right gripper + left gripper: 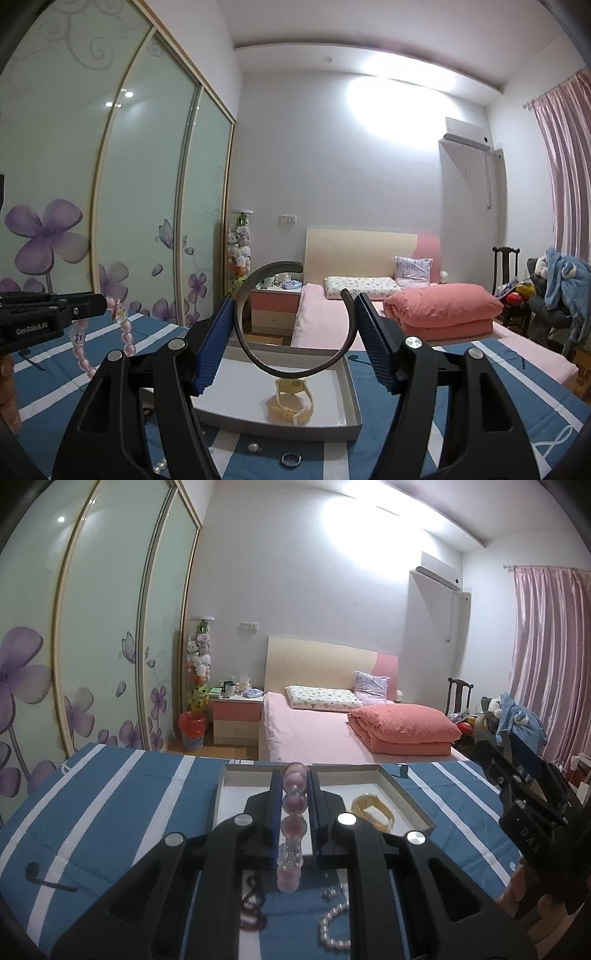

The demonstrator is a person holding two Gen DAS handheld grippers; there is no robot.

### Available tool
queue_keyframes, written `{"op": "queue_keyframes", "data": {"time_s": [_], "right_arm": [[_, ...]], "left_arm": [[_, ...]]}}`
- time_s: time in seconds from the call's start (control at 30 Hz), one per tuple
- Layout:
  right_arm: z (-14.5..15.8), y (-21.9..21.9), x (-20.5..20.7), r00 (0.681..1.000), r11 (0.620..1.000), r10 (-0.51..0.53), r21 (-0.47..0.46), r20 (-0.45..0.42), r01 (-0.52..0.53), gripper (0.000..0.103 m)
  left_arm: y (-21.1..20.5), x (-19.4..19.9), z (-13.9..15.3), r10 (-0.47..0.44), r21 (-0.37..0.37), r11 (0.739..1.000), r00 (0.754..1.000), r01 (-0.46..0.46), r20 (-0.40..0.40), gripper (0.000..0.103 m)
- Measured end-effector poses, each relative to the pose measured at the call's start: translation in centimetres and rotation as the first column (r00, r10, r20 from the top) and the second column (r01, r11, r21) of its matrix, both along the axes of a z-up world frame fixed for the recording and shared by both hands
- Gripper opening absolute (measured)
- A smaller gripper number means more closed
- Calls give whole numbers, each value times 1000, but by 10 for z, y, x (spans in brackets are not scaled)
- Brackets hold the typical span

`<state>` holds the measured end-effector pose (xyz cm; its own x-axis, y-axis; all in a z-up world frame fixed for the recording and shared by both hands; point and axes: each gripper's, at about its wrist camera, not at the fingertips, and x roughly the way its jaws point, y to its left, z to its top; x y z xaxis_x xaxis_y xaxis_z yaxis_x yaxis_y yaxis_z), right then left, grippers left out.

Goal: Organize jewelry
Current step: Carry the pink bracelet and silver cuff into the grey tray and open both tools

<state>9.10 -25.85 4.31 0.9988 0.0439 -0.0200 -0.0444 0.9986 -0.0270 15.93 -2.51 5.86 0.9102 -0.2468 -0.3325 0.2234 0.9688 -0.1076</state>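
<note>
My left gripper point(294, 792) is shut on a pink bead bracelet point(294, 805) and holds it above the near edge of a shallow white box point(236, 794). In the right wrist view the same bracelet point(125, 332) hangs from the left gripper point(103, 308) at the left. My right gripper point(295, 328) is shut on a dark open bangle point(258, 350), held upright above the box point(332, 424). A yellow band point(291, 402) lies inside the box; it also shows in the left wrist view point(373, 806).
The blue and white striped cloth point(110, 812) carries loose pieces: a pearl string point(332, 926), a dark red bead bracelet point(253, 904), a small ring point(290, 459) and a stud point(254, 448). A pink bed point(424, 314) and wardrobe doors point(147, 184) stand behind.
</note>
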Motion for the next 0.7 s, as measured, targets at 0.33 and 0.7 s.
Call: {"op": "queue_keyframes", "data": {"time_s": [0.33,0.7], "right_arm": [[-17,-9,67,992,1000,17,11,-124,-16,66],[-42,-14,93,962,998,45,43,-268,-35,66]], "left_arm": [[-15,85,-27,-19,-19,1000,992,17,-125,14],[-19,138,-78,-53,-39,998,962,44,-268,16]]}}
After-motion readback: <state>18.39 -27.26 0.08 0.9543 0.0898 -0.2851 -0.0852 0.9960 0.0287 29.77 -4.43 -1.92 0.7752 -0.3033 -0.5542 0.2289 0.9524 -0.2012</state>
